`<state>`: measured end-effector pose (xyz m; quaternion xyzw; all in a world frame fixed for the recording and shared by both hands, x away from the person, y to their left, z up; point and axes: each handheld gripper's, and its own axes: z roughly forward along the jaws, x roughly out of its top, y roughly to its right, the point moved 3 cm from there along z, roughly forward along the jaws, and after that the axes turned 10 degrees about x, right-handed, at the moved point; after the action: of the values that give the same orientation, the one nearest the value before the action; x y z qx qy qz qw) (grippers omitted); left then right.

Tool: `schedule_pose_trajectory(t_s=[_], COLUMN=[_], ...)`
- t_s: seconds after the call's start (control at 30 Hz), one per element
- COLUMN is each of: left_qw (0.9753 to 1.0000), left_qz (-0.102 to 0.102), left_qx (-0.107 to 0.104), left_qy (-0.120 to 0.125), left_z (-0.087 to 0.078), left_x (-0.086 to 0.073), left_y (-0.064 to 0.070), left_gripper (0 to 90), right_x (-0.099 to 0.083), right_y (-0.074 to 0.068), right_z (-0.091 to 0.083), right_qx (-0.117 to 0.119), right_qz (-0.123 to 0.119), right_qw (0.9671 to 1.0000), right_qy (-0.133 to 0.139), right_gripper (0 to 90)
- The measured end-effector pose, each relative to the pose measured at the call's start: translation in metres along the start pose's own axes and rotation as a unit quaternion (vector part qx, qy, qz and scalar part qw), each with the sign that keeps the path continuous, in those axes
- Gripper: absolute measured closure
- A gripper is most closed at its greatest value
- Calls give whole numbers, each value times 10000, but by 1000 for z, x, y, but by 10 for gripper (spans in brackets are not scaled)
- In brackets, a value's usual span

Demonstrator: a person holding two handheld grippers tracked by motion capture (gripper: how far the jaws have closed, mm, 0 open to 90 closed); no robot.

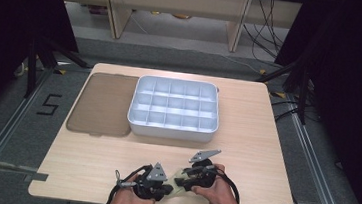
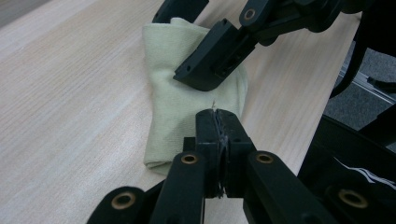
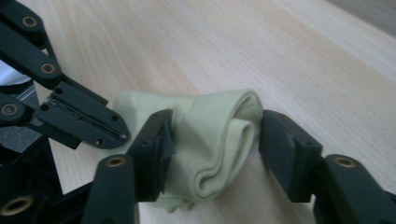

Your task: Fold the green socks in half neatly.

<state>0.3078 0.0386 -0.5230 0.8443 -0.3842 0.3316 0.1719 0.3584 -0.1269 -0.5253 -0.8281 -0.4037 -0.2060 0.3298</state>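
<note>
A pale yellow-green cloth (image 1: pixel 178 173) lies folded into a loose roll near the table's front edge, between my two grippers. My right gripper (image 3: pixel 217 130) is open and straddles the roll (image 3: pixel 219 140), one jaw close against each side. In the left gripper view that gripper (image 2: pixel 194 37) stands over the far part of the cloth (image 2: pixel 182 112). My left gripper (image 2: pixel 217 123) has its jaws pressed together, the tip resting at the cloth's near end. I see no fabric between them. From the right gripper view its shut tip (image 3: pixel 114 133) touches the cloth's edge.
A white tray (image 1: pixel 172 132) divided into several compartments stands at the middle back of the wooden table (image 1: pixel 88 158). Beside it on the left lies a flat brown lid (image 1: pixel 103 104). A person's hands hold both grippers at the front edge.
</note>
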Motion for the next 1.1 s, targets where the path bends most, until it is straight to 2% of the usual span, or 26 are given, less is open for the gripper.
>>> schedule_pose_trajectory(t_s=[0.03,0.07,0.27,0.33,0.37,0.4,0.43,0.5,0.57,0.6,0.63,0.67,0.73,0.77,0.8,0.87,0.9,0.97,1.03,1.07,1.1], left_qw=[10000,10000,10000,9999,9999,10000,10000,10000,9998,9998,9996,9990,9989,9985,9987,9979,9972,9966,9960,9966,9963], left_qz=[-1,6,-1,118,115,-8,17,17,-132,-51,-208,-357,-376,-471,-424,-532,-625,-706,-719,-618,-592], left_qx=[3,3,-22,16,21,-11,15,29,52,114,132,124,157,202,201,308,366,374,503,522,617], left_qy=[4,1,10,-8,8,37,79,76,113,124,150,237,216,215,197,179,179,212,186,161,97], left_z=[0,0,-1,-3,-4,-5,-10,-12,-17,-21,-23,-30,-33,-36,-39,-44,-48,-50,-52,-52,-52], left_x=[0,0,0,1,1,1,1,1,-2,-4,-6,-11,-14,-17,-21,-28,-33,-36,-40,-41,-43], left_y=[0,0,0,-1,-1,1,-3,-5,-8,-12,-13,-16,-19,-20,-22,-24,-27,-27,-30,-32,-35], left_gripper=[873,872,857,829,813,796,748,728,680,650,627,568,535,515,499,466,428,417,391,379,365], right_x=[0,0,-1,-1,-1,-1,-1,-1,-2,-2,-2,-2,-3,-3,-3,-3,-3,-3,-2,-2,-2], right_y=[0,-1,-1,-1,-1,-2,-2,-2,-1,-2,-2,-3,-2,-2,-2,-2,-3,-3,-3,-3,-3], right_z=[0,0,0,1,1,1,1,0,0,0,0,1,1,0,-1,-1,-1,-2,-3,-3,-3], right_qx=[13,127,247,294,405,382,402,321,341,346,346,328,384,358,339,356,367,363,384,503,481], right_qz=[17,95,148,120,196,186,214,232,239,257,250,275,270,273,289,290,188,207,222,203,205], right_qw=[10000,9999,9996,9995,9990,9991,9990,9992,9991,9990,9990,9989,9987,9988,9988,9987,9988,9987,9985,9981,9981], right_qy=[-12,-33,-26,-7,6,16,39,49,86,96,107,190,199,180,199,237,277,277,308,296,312], right_gripper=[491,539,610,635,645,653,669,676,689,695,700,706,710,713,716,722,725,727,729,730,730])
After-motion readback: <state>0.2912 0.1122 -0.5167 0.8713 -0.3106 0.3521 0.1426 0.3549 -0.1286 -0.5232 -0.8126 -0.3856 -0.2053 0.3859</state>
